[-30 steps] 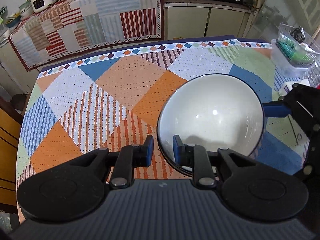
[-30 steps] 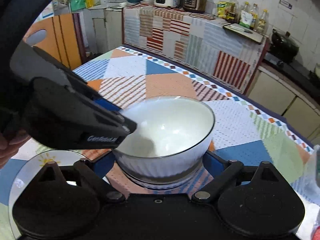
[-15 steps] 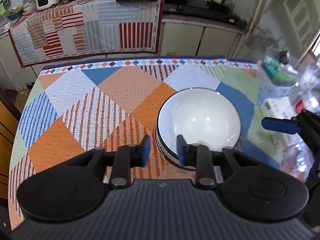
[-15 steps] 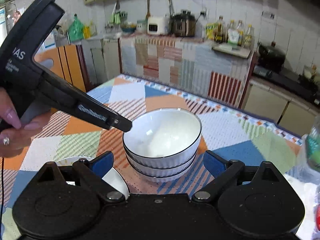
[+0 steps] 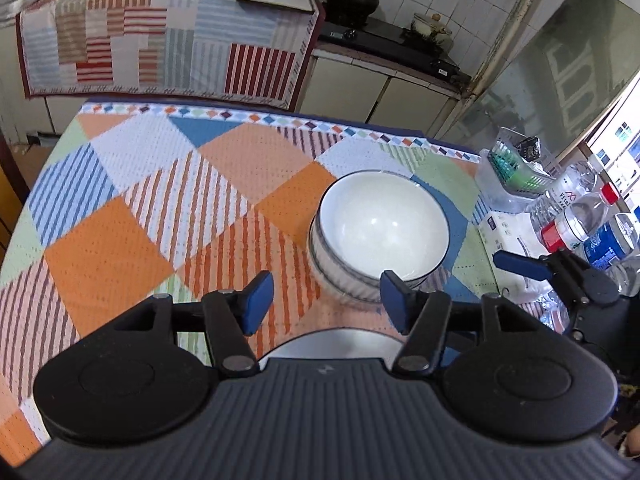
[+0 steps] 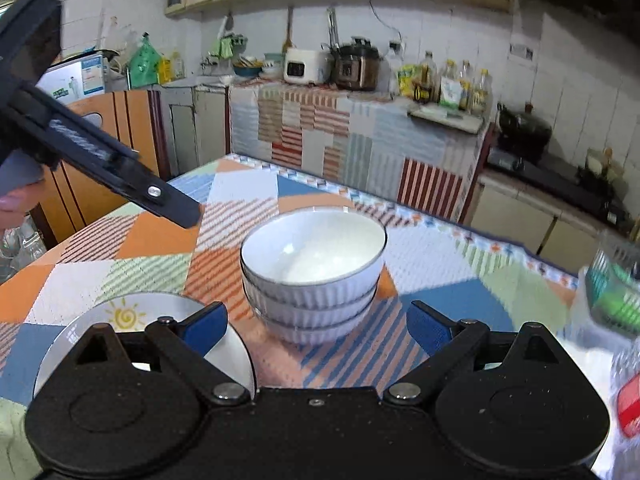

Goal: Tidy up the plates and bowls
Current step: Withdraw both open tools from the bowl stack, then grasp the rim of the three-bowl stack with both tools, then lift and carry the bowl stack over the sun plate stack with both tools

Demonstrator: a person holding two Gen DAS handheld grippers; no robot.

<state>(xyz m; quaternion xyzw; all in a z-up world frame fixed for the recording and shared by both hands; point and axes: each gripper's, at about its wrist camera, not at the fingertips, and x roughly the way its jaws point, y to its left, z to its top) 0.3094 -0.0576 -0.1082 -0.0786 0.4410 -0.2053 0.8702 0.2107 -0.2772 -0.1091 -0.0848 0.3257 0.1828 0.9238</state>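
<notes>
- Here, the stack of bowls [image 6: 312, 276] is sitting upright, mouths up, mid-table on the tablecloth [image 5: 120, 248].
- The plate [image 6: 120, 316] is lying near-left, partly hidden.
- The left gripper [image 5: 326, 304] has just been opening, nothing between its jaws.
- The right gripper [image 6: 316, 324] is gaping empty.

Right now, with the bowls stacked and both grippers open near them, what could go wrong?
1. The stack of bowls looks slightly uneven, so a nudge from the left gripper, whose jaws have just been opening with nothing between them, might shift it.
2. The plate lies close under the right gripper; a low move could scrape it.
3. The water bottles stand crowded at the table edge and might tip.
</notes>
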